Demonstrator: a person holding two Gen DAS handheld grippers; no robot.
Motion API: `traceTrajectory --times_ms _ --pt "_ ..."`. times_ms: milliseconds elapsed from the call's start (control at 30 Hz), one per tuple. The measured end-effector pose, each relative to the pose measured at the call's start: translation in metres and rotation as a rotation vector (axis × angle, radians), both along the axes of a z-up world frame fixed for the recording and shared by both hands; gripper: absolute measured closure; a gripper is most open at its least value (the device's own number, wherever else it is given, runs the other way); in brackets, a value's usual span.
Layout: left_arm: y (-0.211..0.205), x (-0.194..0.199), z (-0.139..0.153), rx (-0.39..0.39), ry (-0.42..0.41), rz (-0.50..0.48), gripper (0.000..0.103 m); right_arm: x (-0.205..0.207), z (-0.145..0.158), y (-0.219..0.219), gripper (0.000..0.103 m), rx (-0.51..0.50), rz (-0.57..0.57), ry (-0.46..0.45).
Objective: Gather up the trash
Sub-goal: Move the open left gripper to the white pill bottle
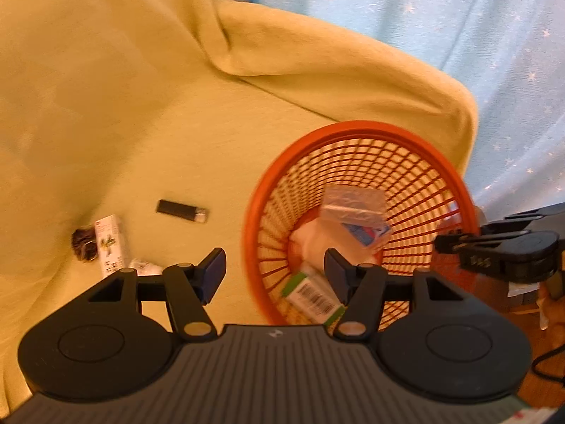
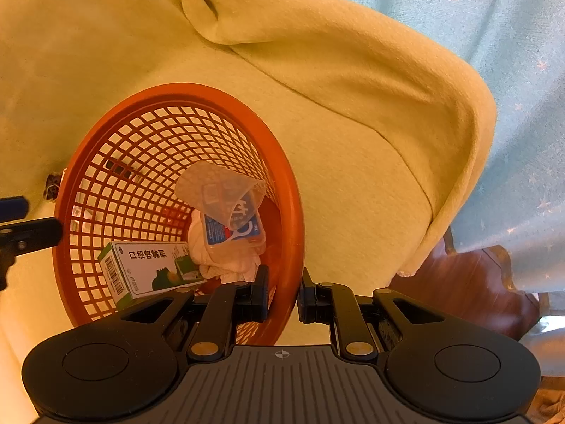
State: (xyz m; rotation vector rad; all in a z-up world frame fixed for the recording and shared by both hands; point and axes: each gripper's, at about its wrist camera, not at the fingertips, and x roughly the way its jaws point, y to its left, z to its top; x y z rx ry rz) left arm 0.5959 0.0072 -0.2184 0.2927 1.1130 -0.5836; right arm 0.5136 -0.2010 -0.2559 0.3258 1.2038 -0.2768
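Observation:
An orange mesh basket (image 1: 353, 134) (image 2: 293, 194) rests tilted on the yellow blanket. Inside lie a green-and-white box (image 2: 148, 268) (image 1: 312, 295), a clear plastic cup (image 2: 226, 194), a blue-and-white packet (image 2: 215, 231) (image 1: 365, 231) and a crumpled white tissue (image 2: 229, 265). My right gripper (image 2: 282, 296) is shut on the basket's near rim, one finger inside and one outside. My left gripper (image 1: 275, 272) hangs open and empty over the basket's left edge. On the blanket to its left lie a black stick (image 1: 182, 210), a white box (image 1: 113, 247), a dark crumpled scrap (image 1: 84, 243) and a white scrap (image 1: 144, 266).
The yellow blanket (image 1: 141, 106) covers a seat with a raised, folded back. Pale blue starred curtains (image 1: 459, 17) hang behind it. A dark wooden piece of furniture (image 2: 469, 282) stands past the blanket's right edge. The right gripper's body (image 1: 501, 251) shows at the basket's right side in the left wrist view.

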Motion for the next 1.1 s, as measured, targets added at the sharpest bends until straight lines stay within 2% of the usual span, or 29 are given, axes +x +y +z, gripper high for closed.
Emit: traceTrajectory --times_ms 267,400,667,900,1100 --pt "0.052 0.011 -0.009 0.062 -0.023 0.068 0.039 0.001 0.002 0.003 0.091 -0.008 -0.014 0.002" --pt "0.083 0.016 -0.022 0.088 -0.005 0.114 0.035 0.001 0.003 0.004 0.091 -0.015 -0.019 0.005" --pt "0.126 0.018 -0.047 0.128 0.004 0.169 0.035 0.001 0.002 0.006 0.091 -0.023 -0.045 0.016" --pt "0.139 0.026 -0.068 0.116 -0.011 0.149 0.035 0.001 0.003 0.007 0.091 -0.025 -0.065 0.019" --pt "0.128 0.034 -0.087 0.108 -0.029 0.085 0.035 0.002 0.003 0.008 0.091 -0.032 -0.075 0.023"
